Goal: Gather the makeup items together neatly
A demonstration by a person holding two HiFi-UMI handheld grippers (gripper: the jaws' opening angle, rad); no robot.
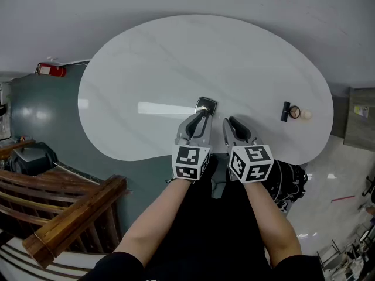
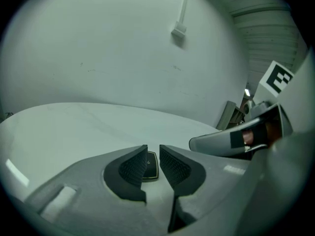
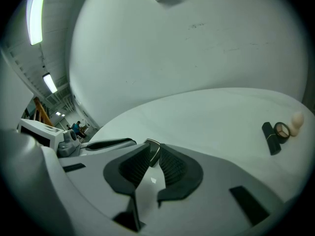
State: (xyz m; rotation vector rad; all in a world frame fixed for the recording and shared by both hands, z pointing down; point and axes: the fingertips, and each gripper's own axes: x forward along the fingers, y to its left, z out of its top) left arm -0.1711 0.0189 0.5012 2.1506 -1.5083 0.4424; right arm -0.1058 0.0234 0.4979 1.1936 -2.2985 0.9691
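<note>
The black square compact with a gold rim [image 1: 205,105] is lying flat on the white glossy kidney-shaped table [image 1: 146,63]. A small pale emblem is showing on its lid, too small to read. The left tongs [image 2: 153,163] are standing released, pads only a narrow slit apart and gripping nothing. Their tips are sitting right at the compact's near edge, and whether they are touching it is unclear. The right tongs [image 3: 153,162] are likewise unclenched and empty, with a slightly wider gap, pointing toward the compact from its near right. Well to the right of the compact, a black tube [image 1: 285,111], a small round ring-shaped item [image 1: 295,112] and a beige egg-shaped sponge [image 1: 306,115] are lying close together
</note>
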